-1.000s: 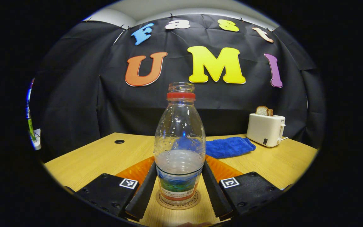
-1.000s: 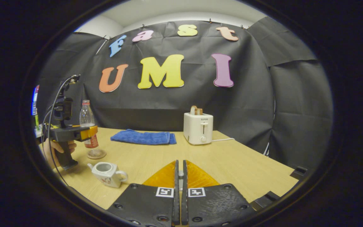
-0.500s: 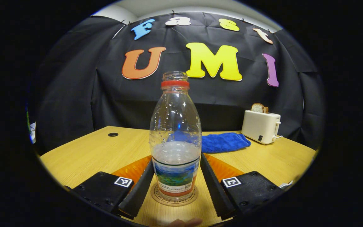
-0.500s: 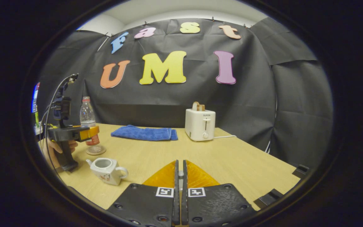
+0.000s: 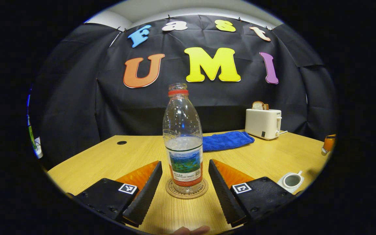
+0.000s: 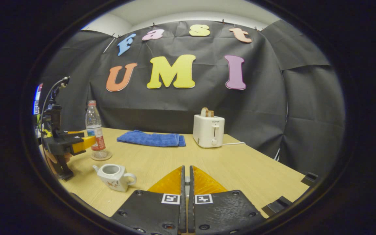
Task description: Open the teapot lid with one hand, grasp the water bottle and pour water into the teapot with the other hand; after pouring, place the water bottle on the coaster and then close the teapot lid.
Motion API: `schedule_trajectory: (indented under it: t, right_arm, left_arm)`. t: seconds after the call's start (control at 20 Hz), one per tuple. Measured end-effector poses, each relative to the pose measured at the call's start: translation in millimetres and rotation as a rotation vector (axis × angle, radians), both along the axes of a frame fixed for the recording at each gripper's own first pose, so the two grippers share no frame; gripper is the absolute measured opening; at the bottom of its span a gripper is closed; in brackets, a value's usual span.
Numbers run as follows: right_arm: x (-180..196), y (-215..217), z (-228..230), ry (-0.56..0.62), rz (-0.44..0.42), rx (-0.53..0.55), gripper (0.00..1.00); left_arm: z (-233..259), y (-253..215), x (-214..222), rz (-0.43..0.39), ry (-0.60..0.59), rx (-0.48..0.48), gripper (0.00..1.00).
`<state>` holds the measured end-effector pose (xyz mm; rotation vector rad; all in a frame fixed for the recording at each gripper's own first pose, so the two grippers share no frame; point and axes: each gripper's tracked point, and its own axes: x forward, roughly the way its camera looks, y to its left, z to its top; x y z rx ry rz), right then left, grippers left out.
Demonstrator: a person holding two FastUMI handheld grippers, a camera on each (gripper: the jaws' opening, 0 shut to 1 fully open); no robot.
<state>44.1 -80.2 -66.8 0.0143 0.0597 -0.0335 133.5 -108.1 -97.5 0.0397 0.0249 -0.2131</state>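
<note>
Left gripper view, your left gripper (image 5: 183, 187): released, its fingers spread wide and clear of the bottle on both sides; you appear to have let go because the bottle is parked.
Left gripper view, water bottle (image 5: 183, 143): straight ahead between your fingers but touching neither, upright on the coaster, cap off, water up to about the label's top; clear ribbed plastic beaded with droplets, a red ring at the neck.
Left gripper view, coaster (image 5: 186, 191): a thin round disc under the bottle's base, lettering around its rim; it is there to take the bottle, so judge that step done.
Left gripper view, teapot (image 5: 291, 180): low and far to your right, mouth uncovered.
Right gripper view, your right gripper (image 6: 185, 182): clenched, fingers pressed nearly together; a small pale thing sits in the slit between them, probably the lid, though you cannot tell for sure.
Right gripper view, teapot: ahead and to the left of this gripper, near it; glossy white ceramic, squat, loop handle towards you, spout away, a small painted motif on its side; lidless, so closing it is what remains.
Right gripper view, table (image 6: 240, 169): pale wood grain, smooth and flat.
</note>
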Motion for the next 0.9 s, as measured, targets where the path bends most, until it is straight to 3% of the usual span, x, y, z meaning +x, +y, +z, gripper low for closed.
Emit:
schedule_trajectory:
  t: [0.1, 0.25, 0.45, 0.65, 0.9]
  right_arm:
    - [-2.5, 4.8, 3.7, 0.001, 0.013, -0.007, 0.02]
    - [0.0, 19.1, 17.7, -0.021, 0.058, -0.019, 0.02]
    - [14.0, 55.4, 28.7, -0.016, 0.165, -0.002, 0.05]
    - [26.5, 91.5, 35.2, -0.027, 0.261, -0.027, 0.02]
    - [35.7, 133.4, 30.5, 0.029, 0.340, 0.091, 0.02]
  left_arm:
    - [13.1, 2.3, -17.6, 0.001, -0.011, -0.034, 0.90]
    - [37.1, -8.6, -51.5, -0.078, -0.044, -0.073, 0.90]
    - [44.8, 18.1, -80.9, 0.017, -0.027, -0.023, 0.90]
    - [75.4, 26.1, -110.0, 0.038, -0.037, 0.006, 0.90]
    - [113.9, 49.5, -139.2, 0.056, -0.111, 0.035, 0.89]
